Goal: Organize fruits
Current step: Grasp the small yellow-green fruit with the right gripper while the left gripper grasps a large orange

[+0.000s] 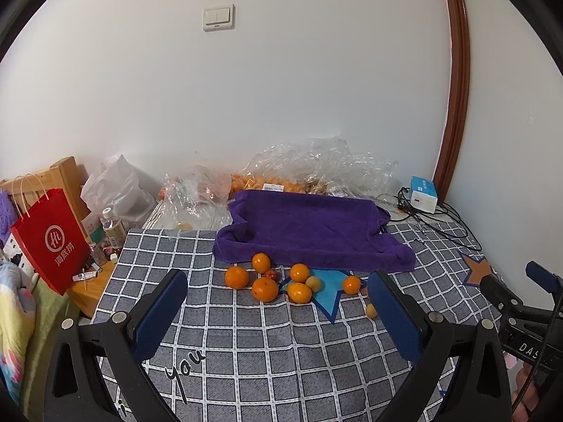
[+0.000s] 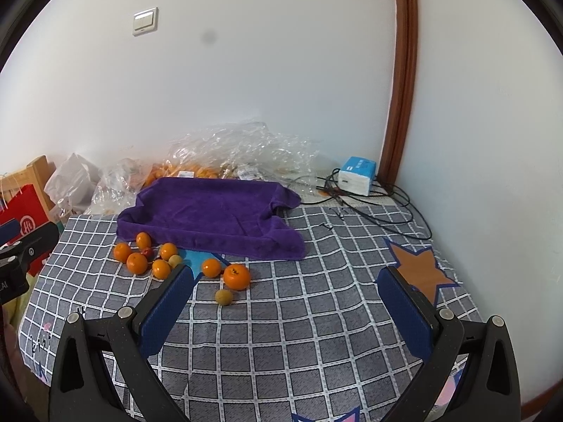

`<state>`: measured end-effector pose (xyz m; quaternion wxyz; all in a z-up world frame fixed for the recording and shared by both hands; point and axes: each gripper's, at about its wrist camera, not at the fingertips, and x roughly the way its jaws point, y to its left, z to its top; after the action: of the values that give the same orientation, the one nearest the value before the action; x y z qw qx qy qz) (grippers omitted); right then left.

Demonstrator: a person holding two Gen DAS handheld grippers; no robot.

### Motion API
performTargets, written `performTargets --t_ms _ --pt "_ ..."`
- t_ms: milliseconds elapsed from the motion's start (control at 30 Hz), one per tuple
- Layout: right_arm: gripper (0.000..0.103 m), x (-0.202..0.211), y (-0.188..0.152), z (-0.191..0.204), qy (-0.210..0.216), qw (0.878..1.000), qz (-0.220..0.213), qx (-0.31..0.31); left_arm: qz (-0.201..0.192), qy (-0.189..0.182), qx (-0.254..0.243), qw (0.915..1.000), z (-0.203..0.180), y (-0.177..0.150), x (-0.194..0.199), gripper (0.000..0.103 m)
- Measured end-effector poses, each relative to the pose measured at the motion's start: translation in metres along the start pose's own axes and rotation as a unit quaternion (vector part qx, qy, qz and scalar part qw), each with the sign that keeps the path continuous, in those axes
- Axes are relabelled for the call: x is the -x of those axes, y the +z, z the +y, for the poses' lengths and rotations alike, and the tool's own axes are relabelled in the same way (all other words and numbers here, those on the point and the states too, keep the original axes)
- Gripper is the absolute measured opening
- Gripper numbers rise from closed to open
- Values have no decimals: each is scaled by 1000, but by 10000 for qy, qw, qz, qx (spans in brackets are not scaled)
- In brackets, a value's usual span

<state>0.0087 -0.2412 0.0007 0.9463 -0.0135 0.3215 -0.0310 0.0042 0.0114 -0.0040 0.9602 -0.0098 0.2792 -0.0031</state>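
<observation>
Several oranges (image 1: 264, 288) lie in a loose cluster on the checked cloth (image 1: 246, 351), just in front of a purple towel (image 1: 309, 228). A small red fruit (image 1: 271, 275) and small yellow fruits (image 1: 313, 283) lie among them. In the right wrist view the cluster (image 2: 137, 263) sits at the left, with one larger orange (image 2: 236, 276) and a yellow fruit (image 2: 223, 296) nearer. My left gripper (image 1: 278, 302) is open and empty, short of the cluster. My right gripper (image 2: 286, 292) is open and empty, to the right of the fruit.
Clear plastic bags (image 1: 316, 165) with more orange fruit lie behind the towel by the wall. A blue-and-white box (image 1: 424, 194) and black cables (image 1: 440, 225) are at the back right. A red paper bag (image 1: 52, 239) and bottles (image 1: 112, 228) stand at the left.
</observation>
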Motion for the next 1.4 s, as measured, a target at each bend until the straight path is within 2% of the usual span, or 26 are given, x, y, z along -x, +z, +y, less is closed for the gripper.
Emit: performTargets --t_ms 233,333,500,600,700,800,900,1067,1133,1200,1267,1400 --pt "102 -32 -11 4 32 9999 123 80 48 49 179 9998 16 -3 -21 103" --pt "99 -54 -19 8 63 9994 327 122 128 76 255 9996 26 -9 -36 100" --pt "84 -97 -36 17 284 9958 845 202 393 28 355 9986 40 -20 -66 89" --pt "74 -119 -47 24 436 9929 1085 223 425 138 262 9987 47 -28 -79 88" --pt "69 -134 -56 29 709 9910 1125 153 614 141 291 9976 58 -34 -94 88" --pt "62 -148 -61 35 923 9887 1176 72 777 120 420 9960 72 -41 -108 82" --pt "55 -160 -65 41 1107 9855 1289 24 924 128 498 9944 81 -49 -119 82" --pt "49 -175 -67 54 1381 9807 1383 -8 1091 70 576 9923 93 -60 -132 82" --pt "42 -180 -68 60 1401 9795 1450 33 1125 -29 570 9920 95 -63 -136 82" --pt "28 -185 -70 66 1315 9793 1529 177 1158 -73 566 9916 94 -65 -141 82" --pt "27 -183 -72 69 1222 9815 1444 308 1217 -135 588 9907 93 -66 -148 82" --pt "27 -177 -72 64 1313 9809 1406 293 1263 -237 545 9902 85 -63 -161 82"
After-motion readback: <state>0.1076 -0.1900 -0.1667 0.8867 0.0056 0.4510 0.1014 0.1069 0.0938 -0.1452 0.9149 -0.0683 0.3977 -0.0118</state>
